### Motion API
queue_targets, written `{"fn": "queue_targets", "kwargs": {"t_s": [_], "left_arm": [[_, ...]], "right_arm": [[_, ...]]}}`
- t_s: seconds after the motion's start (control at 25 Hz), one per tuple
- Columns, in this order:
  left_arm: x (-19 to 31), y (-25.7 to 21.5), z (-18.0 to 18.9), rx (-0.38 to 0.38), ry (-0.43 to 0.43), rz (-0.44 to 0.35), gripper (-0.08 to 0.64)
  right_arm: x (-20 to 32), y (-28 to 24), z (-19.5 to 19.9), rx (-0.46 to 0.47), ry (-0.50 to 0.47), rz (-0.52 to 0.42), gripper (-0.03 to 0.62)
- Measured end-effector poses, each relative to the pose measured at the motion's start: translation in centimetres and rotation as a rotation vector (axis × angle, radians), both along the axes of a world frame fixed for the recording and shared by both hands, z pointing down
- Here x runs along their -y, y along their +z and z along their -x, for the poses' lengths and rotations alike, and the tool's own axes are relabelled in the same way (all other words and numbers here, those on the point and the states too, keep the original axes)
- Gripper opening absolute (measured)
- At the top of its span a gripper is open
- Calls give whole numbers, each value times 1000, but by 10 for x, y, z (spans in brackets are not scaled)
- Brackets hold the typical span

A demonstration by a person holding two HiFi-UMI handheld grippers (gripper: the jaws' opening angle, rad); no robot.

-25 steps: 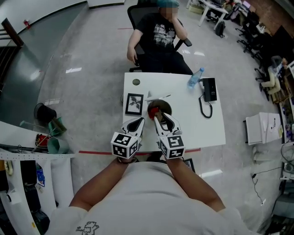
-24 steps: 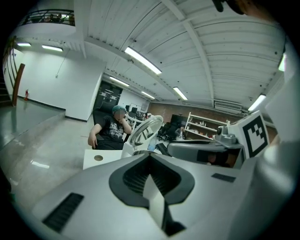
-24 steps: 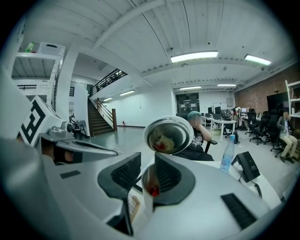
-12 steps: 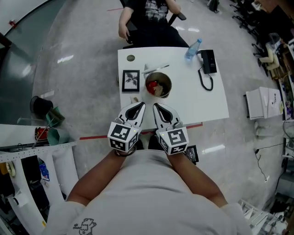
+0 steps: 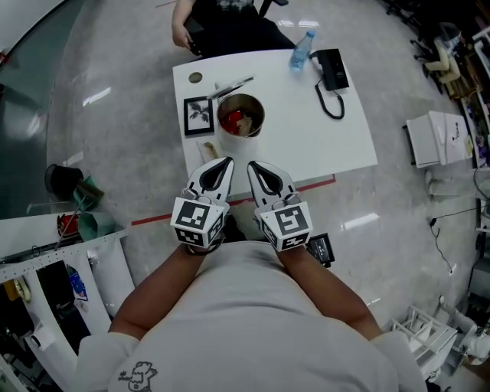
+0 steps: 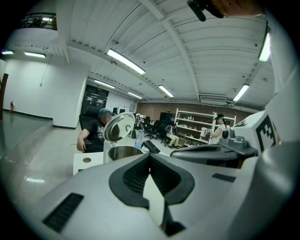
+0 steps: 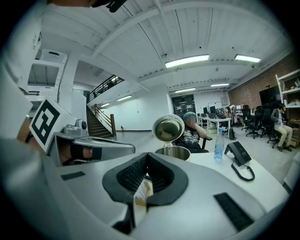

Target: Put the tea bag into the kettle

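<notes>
The steel kettle [image 5: 240,115] stands open on the white table [image 5: 306,138], its lid [image 7: 168,128] tipped up. A red and tan tea bag [image 5: 235,121] lies inside it. Both grippers hover side by side at the table's near edge, pointing at the kettle but well short of it. My left gripper [image 5: 217,170] is shut with nothing in it. My right gripper [image 5: 259,172] is shut too. A small tan slip [image 5: 210,148] lies on the table just ahead of the left jaws and shows through the hollow of the right jaws [image 7: 143,190].
A framed picture [image 5: 198,116] lies left of the kettle, a thin stick [image 5: 233,86] and a small disc [image 5: 196,77] behind it. A water bottle [image 5: 302,49] and a black phone [image 5: 331,70] sit at the far right. A person [image 5: 222,23] sits across the table. Red tape [image 5: 153,218] marks the floor.
Both grippers have drawn back from the kettle toward me; the right one was over its rim a second ago. The tea bag stays in the kettle.
</notes>
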State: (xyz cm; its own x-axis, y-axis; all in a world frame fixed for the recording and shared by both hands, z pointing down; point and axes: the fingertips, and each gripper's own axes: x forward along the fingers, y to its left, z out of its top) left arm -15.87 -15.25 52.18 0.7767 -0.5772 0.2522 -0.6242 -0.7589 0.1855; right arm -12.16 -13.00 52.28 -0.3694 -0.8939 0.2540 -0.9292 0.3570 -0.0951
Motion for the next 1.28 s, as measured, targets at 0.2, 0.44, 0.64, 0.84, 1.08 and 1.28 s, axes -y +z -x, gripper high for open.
{"fn": "queue_targets", "kwargs": {"t_s": [0.2, 0.44, 0.64, 0.84, 1.08, 1.28], "left_arm": [[-24, -5, -26, 7, -21, -16, 9], [-77, 5, -53, 0, -72, 17, 9], [-122, 5, -58, -9, -160, 8, 9], [-173, 6, -72, -23, -205, -2, 9], [-211, 7, -80, -28, -221, -5, 9], [-224, 11, -82, -29, -223, 6, 9]], "right_arm": [[-26, -2, -18, 4, -35, -10, 11], [-74, 4, -42, 27, -106, 5, 11], [-125, 3, -56, 21, -166, -2, 11], [-170, 4, -69, 22, -213, -2, 11], [-203, 8, -75, 17, -232, 3, 11], [-212, 7, -75, 19, -237, 2, 11]]}}
